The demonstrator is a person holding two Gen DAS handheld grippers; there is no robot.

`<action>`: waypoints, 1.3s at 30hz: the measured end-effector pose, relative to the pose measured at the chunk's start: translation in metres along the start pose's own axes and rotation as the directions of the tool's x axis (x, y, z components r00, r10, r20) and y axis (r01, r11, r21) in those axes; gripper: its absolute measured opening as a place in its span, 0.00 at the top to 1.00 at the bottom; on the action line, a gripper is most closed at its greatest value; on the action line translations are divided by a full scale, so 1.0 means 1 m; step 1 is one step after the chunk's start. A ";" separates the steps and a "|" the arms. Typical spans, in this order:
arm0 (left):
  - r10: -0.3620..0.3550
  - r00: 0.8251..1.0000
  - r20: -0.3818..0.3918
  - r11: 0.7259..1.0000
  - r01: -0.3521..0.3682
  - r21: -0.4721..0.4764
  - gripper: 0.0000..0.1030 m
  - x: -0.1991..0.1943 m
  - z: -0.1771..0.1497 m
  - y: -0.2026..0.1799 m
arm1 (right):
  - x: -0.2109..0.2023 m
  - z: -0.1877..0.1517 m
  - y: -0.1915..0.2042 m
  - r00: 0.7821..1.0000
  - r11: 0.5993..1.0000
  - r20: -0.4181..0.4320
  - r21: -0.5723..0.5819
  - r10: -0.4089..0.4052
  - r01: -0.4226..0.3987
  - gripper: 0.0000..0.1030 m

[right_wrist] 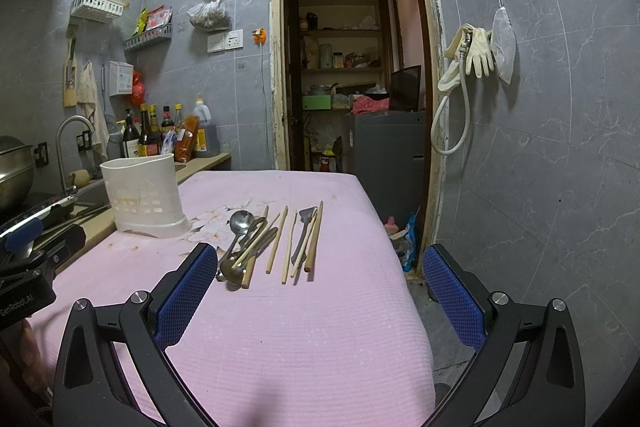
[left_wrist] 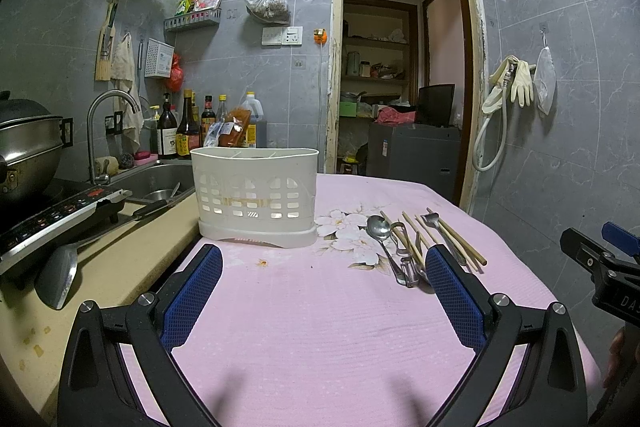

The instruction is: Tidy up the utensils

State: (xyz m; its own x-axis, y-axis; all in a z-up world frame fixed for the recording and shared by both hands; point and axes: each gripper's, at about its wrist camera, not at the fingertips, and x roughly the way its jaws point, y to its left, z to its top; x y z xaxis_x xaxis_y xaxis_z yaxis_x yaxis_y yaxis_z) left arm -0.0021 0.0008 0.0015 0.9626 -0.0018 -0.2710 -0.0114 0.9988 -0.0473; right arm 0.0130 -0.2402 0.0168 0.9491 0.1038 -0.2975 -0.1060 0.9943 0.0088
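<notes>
1. The left gripper point(left_wrist: 324, 267) hovers low over the pink cloth point(left_wrist: 320, 327), level and facing the wall, its blue-padded fingers point(left_wrist: 192, 295) spread wide with nothing between them.
2. The right gripper point(right_wrist: 316, 275) is held the same way further right, fingers point(right_wrist: 184, 291) wide apart and empty; its right finger hangs past the edge of the table, over the floor.
3. Each gripper's black body shows at the edge of the other's view; the left one's reads "GenRobot.AI", while only the letters "DA" show on the right one's.
4. The utensils lie loose on the cloth just ahead of the right gripper: a metal spoon point(right_wrist: 240, 221) bowl-up among other metal pieces, with several pale wooden chopsticks point(right_wrist: 277, 239) laid roughly parallel and a dark metal utensil point(right_wrist: 302, 235) among them.
5. To their left, at the table's edge beside the counter, a white plastic utensil holder point(left_wrist: 256, 197) stands upright, oval, with rows of slots in its wall and a faded yellowish band whose writing cannot be read.
6. Beyond it, sauce bottles point(left_wrist: 188, 127) stand behind the sink point(left_wrist: 160, 179); their labels are too small to read.
</notes>
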 end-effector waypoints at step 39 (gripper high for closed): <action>-0.047 0.999 -0.011 0.999 0.047 0.003 0.03 0.018 0.028 0.008 | 0.021 0.012 0.005 1.000 0.999 0.003 -0.038 0.018 -0.018 0.00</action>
State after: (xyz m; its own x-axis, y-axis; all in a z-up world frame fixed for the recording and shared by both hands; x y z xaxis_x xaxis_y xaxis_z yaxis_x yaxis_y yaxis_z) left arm 0.0227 0.0106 0.0229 0.9590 -0.0491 -0.2791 0.0346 0.9978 -0.0568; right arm 0.0360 -0.2325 0.0217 0.9478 0.1216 -0.2946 -0.1339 0.9908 -0.0218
